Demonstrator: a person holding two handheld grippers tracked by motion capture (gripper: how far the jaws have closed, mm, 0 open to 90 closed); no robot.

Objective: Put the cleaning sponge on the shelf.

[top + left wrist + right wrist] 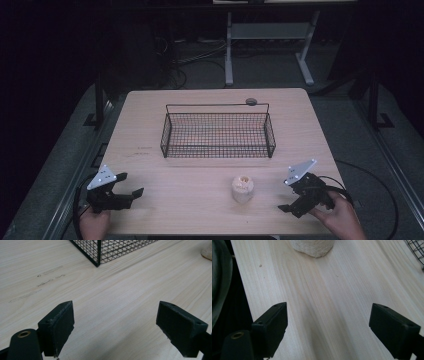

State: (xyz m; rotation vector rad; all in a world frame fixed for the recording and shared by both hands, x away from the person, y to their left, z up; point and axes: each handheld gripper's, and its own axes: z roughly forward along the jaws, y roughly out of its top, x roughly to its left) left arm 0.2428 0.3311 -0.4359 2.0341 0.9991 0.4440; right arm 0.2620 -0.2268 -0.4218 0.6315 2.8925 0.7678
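With both the left tongs (131, 186) and the right tongs (285, 201) spread and empty, the ball of twine (243, 188) stands on the table (200, 200) just left of the right tongs; a low, off-centre approach would likely topple it short of the wire basket (218, 134) beyond.

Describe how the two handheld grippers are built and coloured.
Both the left gripper and right gripper are black, each topped by a grey three-cornered plate with small holes. Their fingers are blocky black pads. A black cable trails from each.
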